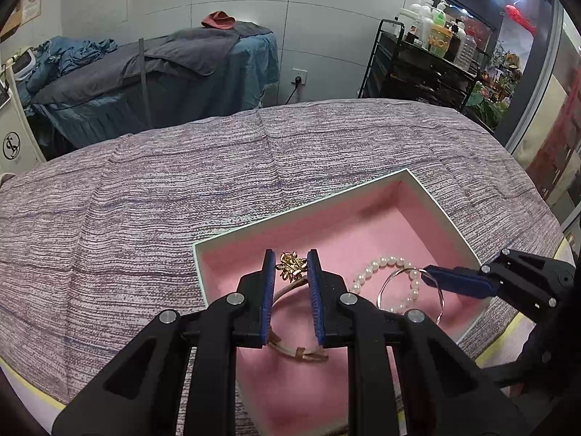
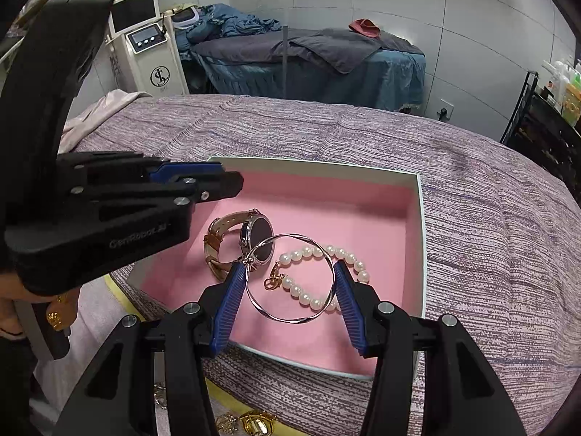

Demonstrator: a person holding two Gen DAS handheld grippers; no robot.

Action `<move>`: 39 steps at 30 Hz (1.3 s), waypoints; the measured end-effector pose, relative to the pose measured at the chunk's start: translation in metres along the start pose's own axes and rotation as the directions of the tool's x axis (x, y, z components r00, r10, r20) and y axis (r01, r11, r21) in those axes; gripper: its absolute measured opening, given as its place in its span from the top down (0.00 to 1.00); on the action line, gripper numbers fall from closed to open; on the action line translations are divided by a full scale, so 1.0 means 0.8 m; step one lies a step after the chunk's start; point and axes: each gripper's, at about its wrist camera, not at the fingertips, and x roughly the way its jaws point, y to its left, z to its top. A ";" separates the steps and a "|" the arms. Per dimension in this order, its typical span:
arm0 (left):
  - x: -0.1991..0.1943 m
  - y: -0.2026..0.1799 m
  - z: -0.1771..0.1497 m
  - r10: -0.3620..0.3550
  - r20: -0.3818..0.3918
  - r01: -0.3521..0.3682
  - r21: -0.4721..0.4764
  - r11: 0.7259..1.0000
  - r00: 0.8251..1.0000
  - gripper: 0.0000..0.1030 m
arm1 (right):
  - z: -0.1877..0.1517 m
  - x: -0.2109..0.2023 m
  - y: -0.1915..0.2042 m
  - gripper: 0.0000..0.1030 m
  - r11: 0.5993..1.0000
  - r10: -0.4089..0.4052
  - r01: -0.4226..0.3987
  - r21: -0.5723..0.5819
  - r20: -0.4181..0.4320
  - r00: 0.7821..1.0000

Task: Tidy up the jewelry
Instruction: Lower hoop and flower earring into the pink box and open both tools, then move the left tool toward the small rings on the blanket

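- The right tool (image 2: 287,285) holds a thin twisted silver bangle (image 2: 290,279) across its width, one blue pad on each side of the ring, jaws about half open and closed on it. The bangle hangs above the box rather than lying in it, so this piece is not yet put down.
- The left tool (image 1: 290,272) pinches a small gold leaf-shaped piece (image 1: 289,264) between its tips, jaws nearly closed on it. It too sits over the near-left part of the box, unplaced.
- Just beyond the right tool's tips, a pearl bracelet (image 2: 319,276) with a gold clasp lies on the pink lining, partly under the bangle.
- To the left of the bangle, a watch (image 2: 254,236) with a tan strap and dark round face lies on the lining; in the left wrist view its strap shows beneath the left tool.
- By my reading, two pieces are stored and two are on their way in.
- Nearer than the right tool, below its arms, more gold pieces (image 2: 254,423) lie outside the box, so some sorting seems left.
- The box (image 2: 419,218) is shallow, white-walled, pink inside, with no dividers that I can see, and its far half is bare.
- It rests on a purple-striped cover (image 2: 472,218) that spreads well beyond both tools.
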 end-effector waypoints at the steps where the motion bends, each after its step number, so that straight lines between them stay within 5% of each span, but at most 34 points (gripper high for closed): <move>1: 0.006 0.000 0.003 -0.003 -0.012 0.003 -0.008 1.000 1.000 0.82 | 0.000 0.002 0.000 0.52 1.000 -0.004 0.004 -0.001 -0.005 1.000; 19: 0.044 -0.009 0.017 0.012 -0.081 -0.014 -0.023 1.000 0.997 0.79 | -0.004 0.022 0.008 0.52 0.998 -0.049 0.048 -0.048 -0.023 0.999; 23: 0.021 -0.003 0.015 0.017 -0.026 -0.019 -0.050 0.999 1.000 0.44 | -0.005 0.016 0.005 0.46 0.998 -0.049 0.048 -0.030 -0.013 0.999; 29: -0.049 0.003 -0.001 0.051 0.133 -0.040 -0.084 0.996 0.990 0.17 | -0.012 -0.017 0.006 0.32 0.997 -0.075 0.074 0.010 0.050 0.996; 33: -0.091 0.005 -0.027 0.098 0.221 -0.080 -0.086 0.993 0.970 0.06 | -0.021 -0.037 0.003 0.25 0.995 -0.099 0.096 0.038 0.079 0.992; 39: -0.119 0.005 -0.082 0.136 0.237 -0.121 -0.078 0.990 0.962 0.06 | -0.047 -0.061 0.003 0.23 0.993 -0.105 0.098 0.072 0.099 0.990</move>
